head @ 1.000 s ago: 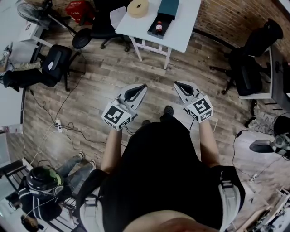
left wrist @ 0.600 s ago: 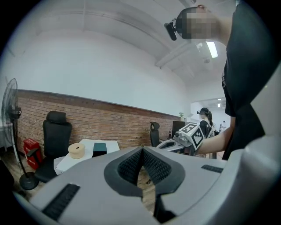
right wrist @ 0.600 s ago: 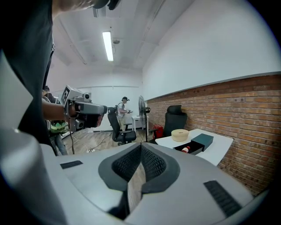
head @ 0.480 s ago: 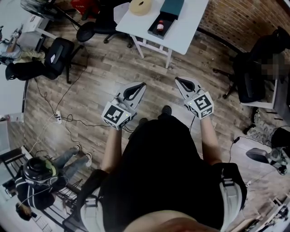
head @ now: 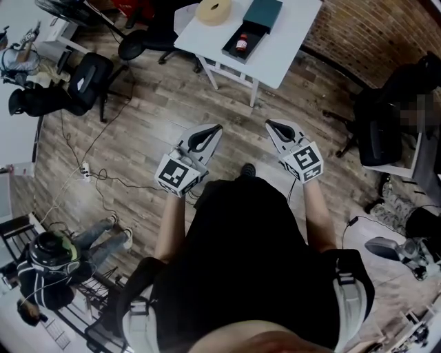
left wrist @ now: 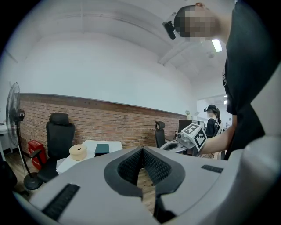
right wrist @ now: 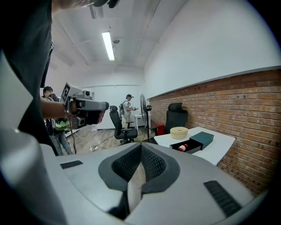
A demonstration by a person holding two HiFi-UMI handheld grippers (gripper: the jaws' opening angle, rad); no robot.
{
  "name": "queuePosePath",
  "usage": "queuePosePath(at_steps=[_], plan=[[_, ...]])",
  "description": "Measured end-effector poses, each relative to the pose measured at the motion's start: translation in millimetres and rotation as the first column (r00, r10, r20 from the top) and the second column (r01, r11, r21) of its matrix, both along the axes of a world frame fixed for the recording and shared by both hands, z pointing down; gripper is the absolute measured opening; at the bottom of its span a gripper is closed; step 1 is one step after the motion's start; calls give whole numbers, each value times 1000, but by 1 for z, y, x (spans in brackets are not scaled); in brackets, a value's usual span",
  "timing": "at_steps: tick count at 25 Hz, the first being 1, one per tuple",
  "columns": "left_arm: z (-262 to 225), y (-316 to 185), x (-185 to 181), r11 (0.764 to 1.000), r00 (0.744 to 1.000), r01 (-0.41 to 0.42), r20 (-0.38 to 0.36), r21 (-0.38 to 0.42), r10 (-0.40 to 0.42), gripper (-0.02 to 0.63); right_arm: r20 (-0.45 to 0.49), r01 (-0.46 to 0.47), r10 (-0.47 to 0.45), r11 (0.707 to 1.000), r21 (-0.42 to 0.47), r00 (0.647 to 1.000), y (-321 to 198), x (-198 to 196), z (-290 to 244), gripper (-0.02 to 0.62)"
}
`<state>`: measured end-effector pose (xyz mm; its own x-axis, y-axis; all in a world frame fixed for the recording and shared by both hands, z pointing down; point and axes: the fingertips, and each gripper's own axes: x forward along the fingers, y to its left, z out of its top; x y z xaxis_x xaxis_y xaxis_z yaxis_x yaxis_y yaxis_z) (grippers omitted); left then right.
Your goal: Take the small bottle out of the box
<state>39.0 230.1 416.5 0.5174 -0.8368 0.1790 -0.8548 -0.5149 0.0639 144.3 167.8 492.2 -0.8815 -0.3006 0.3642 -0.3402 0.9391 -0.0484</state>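
In the head view the left claw (head: pixel 220 127) and right claw (head: pixel 268 124) hang over the wooden floor (head: pixel 151 117), well short of the white desk (head: pixel 282 48). There the small bottle (head: pixel 241 44) lies in the open black box (head: pixel 255 31), beside a teal lid (head: pixel 262 12) and a tan roll (head: pixel 212 10). Each claw's own view adds that its jaws are pressed together on nothing; the right gripper view shows the red bottle in the box, while the left gripper view shows only roll and lid.
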Motion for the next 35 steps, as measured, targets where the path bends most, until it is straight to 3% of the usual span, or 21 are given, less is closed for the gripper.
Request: queuePosePath(at_steps=[12,18,28,35], plan=[[5,-17,20,1000,1000,-12,27,-15,12,18,26,-15,15,1000,-24,1000,-20,14,8,-3],[7,-35,9,1000,1000,-18,14,-7,18,18,31,-30,31,999,-28,999,-27,8,8,-3],[13,-94,-13,997,997,-78,11,3,78,18,-3,-105,105,994,-14,994,-86,-7,16,-3],[11,-152,-49,996,996,-87,-20,8,87,18,-26,-122,123,992,14,992,-136,-37,12,-3]])
